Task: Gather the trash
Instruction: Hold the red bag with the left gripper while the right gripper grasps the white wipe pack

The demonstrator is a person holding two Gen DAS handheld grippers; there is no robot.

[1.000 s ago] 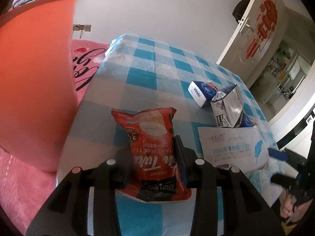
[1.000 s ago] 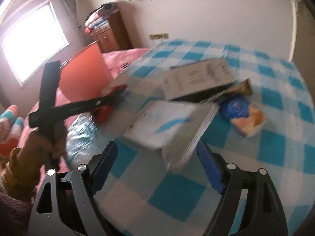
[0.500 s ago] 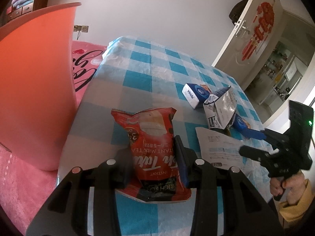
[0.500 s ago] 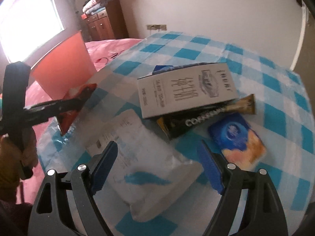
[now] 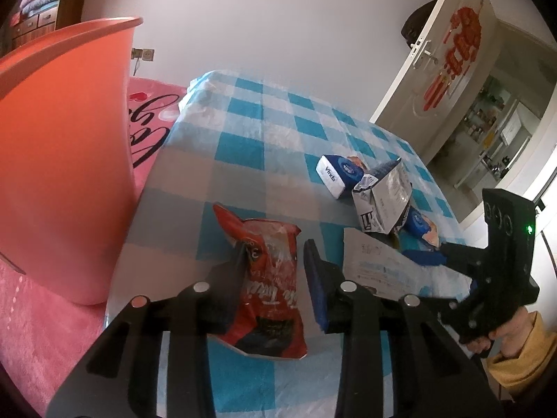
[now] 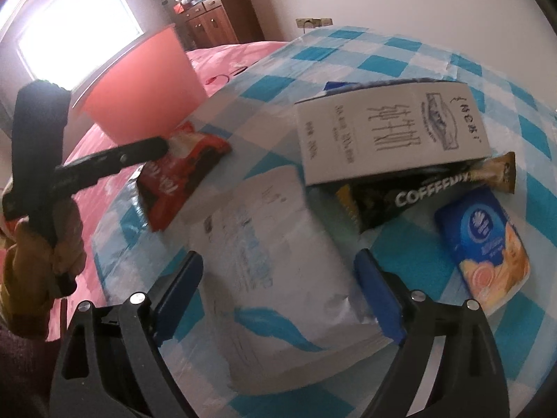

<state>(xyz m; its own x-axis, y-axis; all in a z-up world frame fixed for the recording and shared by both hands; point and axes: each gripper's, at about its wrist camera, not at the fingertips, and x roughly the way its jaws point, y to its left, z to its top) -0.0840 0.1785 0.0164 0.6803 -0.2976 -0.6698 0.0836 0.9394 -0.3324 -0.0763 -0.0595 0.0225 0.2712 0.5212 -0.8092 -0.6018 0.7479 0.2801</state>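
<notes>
My left gripper (image 5: 273,261) is pinched tight on the red milk-tea packet (image 5: 269,289), both fingers pressing its crumpled middle while its lower end lies on the checked tablecloth (image 5: 243,146) near my edge of the table. From the other side I see the same packet (image 6: 181,170) clamped at the tip of that gripper, with my left hand (image 6: 52,244) wrapped around the handle.

My right gripper (image 6: 278,271) is spread wide and its jaws are opening further. The white mailer bag (image 6: 278,254) with the blue feather print lies flat on the cloth between the blue pads (image 6: 377,296), which stand clear of it on either side. In the left view my right hand (image 5: 511,334), in a yellow sleeve (image 5: 522,362), holds that gripper over the near right corner of the table.

Just beyond the mailer sits a white carton (image 6: 386,129) with dark lettering, tilted and resting on a black coffee sachet (image 6: 417,191) that pokes out beneath it. To the right of the sachet lies a blue tissue pack (image 6: 484,247), flat on the cloth. In the left view a second blue pack (image 5: 336,174) marked Vinda lies just behind the carton, touching it.

Off the table's left edge, on the pink bedspread (image 5: 41,320), stands the orange bin (image 5: 62,160), close beside the table. Farther back are a white wall, a wooden dresser (image 6: 216,14) and a bright window (image 6: 76,31).
</notes>
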